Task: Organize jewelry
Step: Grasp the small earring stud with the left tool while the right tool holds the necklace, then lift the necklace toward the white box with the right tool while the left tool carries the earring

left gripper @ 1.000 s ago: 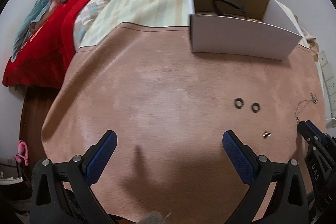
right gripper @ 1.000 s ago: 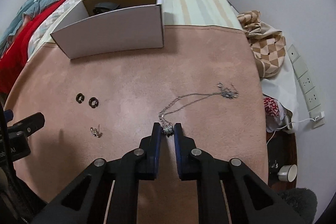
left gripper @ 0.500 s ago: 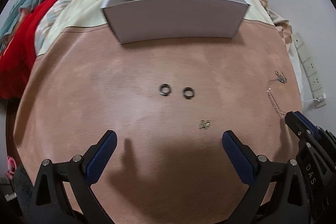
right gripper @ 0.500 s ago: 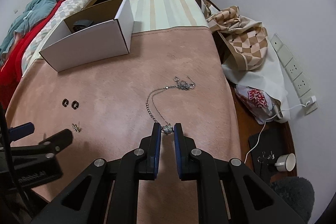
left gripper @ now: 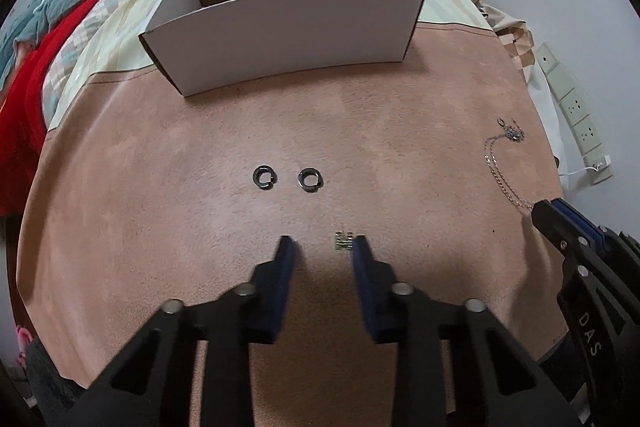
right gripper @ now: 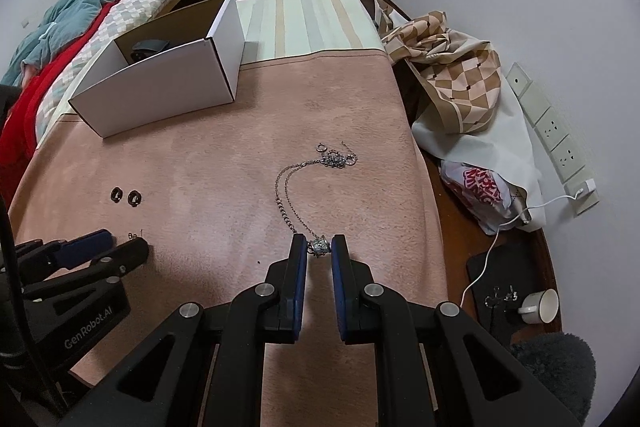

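Two hoop earrings (left gripper: pixel 265 178), a small stud (left gripper: pixel 343 241) and the necklace (right gripper: pixel 298 187) lie outside the box (left gripper: pixel 288 39), so nothing's sorted: my right tool (right gripper: pixel 319 247) clamps the necklace's pendant (right gripper: pixel 319 247) while my left tool (left gripper: pixel 322 247) is closing around the stud, pads not yet touching it.

Two dark rings (left gripper: pixel 287 179) lie flat, small stud (left gripper: pixel 343 240) nearby, seemingly silver necklace (right gripper: pixel 304 195) outstretched.
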`<state>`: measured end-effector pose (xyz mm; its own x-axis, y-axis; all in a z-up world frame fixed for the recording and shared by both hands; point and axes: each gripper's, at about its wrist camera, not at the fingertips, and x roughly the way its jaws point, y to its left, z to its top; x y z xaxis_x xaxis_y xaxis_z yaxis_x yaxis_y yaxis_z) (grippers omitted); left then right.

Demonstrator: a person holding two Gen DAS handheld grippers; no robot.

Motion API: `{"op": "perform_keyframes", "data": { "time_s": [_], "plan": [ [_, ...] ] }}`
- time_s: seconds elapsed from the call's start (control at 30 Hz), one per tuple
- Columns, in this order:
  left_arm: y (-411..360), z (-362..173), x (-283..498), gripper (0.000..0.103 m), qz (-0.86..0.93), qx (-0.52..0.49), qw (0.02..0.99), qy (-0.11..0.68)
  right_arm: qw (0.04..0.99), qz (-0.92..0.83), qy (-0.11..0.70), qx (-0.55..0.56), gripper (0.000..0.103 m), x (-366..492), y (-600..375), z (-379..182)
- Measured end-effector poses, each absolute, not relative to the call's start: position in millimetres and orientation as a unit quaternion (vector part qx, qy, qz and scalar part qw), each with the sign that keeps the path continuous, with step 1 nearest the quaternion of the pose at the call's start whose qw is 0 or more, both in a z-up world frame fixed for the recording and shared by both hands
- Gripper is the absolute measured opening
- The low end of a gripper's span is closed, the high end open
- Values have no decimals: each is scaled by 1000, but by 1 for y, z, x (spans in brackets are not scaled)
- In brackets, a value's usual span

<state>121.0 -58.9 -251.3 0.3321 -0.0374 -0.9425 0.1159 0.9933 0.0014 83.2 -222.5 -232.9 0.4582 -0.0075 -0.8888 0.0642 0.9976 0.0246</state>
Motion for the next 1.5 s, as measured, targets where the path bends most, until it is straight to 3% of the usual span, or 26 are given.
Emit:
{"op": "perform_keyframes", "data": {
  "time_s": [0.17,0.4,0.93,1.37,1.5],
  "plan": [
    [-60,-251,117,5,-54,39,818,572,854,-23,519,26,13,83,-222,-232],
    [-58,-249,116,3,-60,34,822,565,856,-22,515,28,13,82,-224,-228],
    [-44,-209,111,2,-71,3,843,533,872,-6,487,45,13,75,-222,-199],
    [4,-153,120,2,-63,-49,865,495,901,24,426,84,12,82,-217,-133],
    [7,-174,126,12,-70,-74,842,529,906,31,415,79,12,87,-211,-122]
  ]
}}
